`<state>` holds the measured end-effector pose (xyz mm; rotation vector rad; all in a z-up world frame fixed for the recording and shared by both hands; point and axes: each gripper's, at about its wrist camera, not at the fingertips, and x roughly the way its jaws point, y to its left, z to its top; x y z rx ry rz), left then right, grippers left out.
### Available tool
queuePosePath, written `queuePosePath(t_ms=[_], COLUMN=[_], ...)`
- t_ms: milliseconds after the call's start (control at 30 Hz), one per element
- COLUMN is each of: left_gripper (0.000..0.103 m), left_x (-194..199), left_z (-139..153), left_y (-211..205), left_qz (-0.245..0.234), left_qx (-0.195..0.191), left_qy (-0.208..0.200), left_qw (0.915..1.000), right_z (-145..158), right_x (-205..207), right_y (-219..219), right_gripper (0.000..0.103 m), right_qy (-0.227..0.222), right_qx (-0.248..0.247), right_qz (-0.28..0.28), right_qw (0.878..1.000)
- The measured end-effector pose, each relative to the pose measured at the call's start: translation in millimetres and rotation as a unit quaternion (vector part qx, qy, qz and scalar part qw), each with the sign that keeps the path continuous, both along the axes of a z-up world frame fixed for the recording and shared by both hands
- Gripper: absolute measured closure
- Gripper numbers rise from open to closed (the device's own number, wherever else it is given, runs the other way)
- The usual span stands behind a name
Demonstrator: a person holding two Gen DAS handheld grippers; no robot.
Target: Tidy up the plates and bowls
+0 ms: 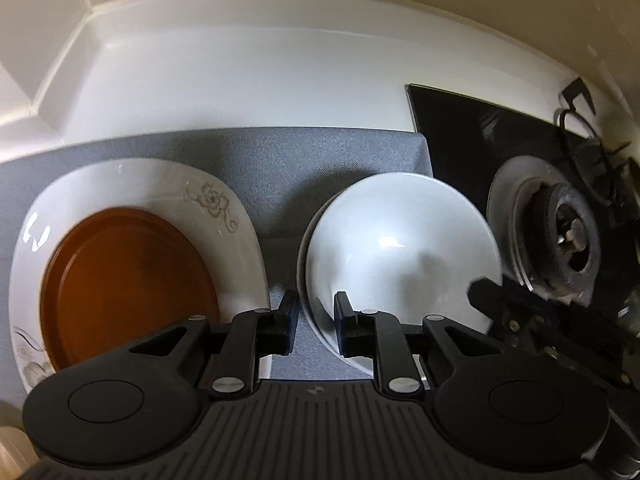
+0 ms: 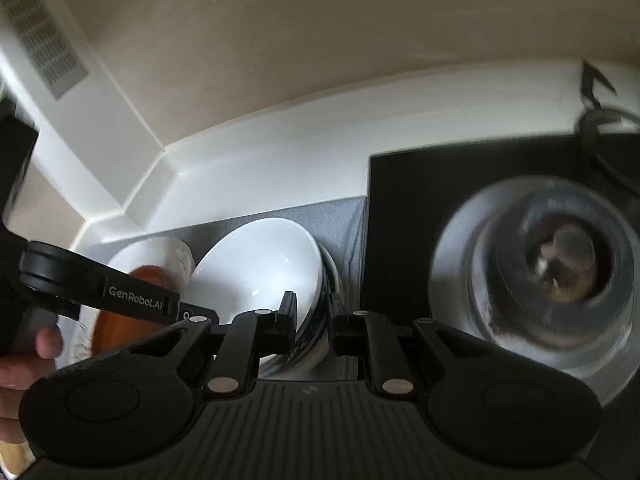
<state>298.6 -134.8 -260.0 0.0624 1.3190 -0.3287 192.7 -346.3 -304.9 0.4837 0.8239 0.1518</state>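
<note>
A home kitchen. A black glass gas hob [image 1: 480, 136] with a round metal burner [image 1: 560, 236] sits right of the fingers. Glossy white countertop [image 1: 248, 88] lies ahead.

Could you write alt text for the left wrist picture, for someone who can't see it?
A black two-fingered tool straddles the near rim of stacked white bowls on a grey mat. Left, a brown plate rests on a flowered white plate; right, a stove burner.

Left gripper [image 1: 316, 322]: matte black, ribbed base, silver screws. Right gripper [image 2: 313, 322]: same build. White "GenRobot.AI" lettering on left gripper's side; bare-skinned hand [image 2: 24, 360] behind.
</note>
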Motion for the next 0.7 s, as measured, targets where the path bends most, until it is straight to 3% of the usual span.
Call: queuePosePath(t_ms=[133, 267, 400, 500, 700], left_gripper=[0.082, 0.082, 0.081, 0.081, 0.081], left_x=[2, -3, -22, -26, -17], left_z=[-4, -3, -3, -7, -19], left_y=[2, 0, 4, 4, 7], left_qz=[0.001, -0.002, 0.018, 0.015, 0.033], left_qx=[-0.008, -0.004, -0.015, -0.019, -0.035], left_qy=[0.006, 0.005, 0.021, 0.007, 0.022], left_qw=[0.9999, 1.0, 0.9995, 0.9997, 0.9986], right_z=[0, -11, -4, -3, -10], right_x=[-10, -3, -11, -13, 0], right_y=[-7, -3, 15, 13, 8], right_gripper=[0.083, 0.078, 0.08, 0.078, 0.072], right_qy=[-0.002, 0.013, 0.005, 0.005, 0.02], right_qx=[0.014, 0.036, -0.035, -0.03, -0.015], right_qz=[-0.018, -0.002, 0.024, 0.026, 0.019], right_qw=[1.0, 0.999, 0.999, 0.999, 1.0])
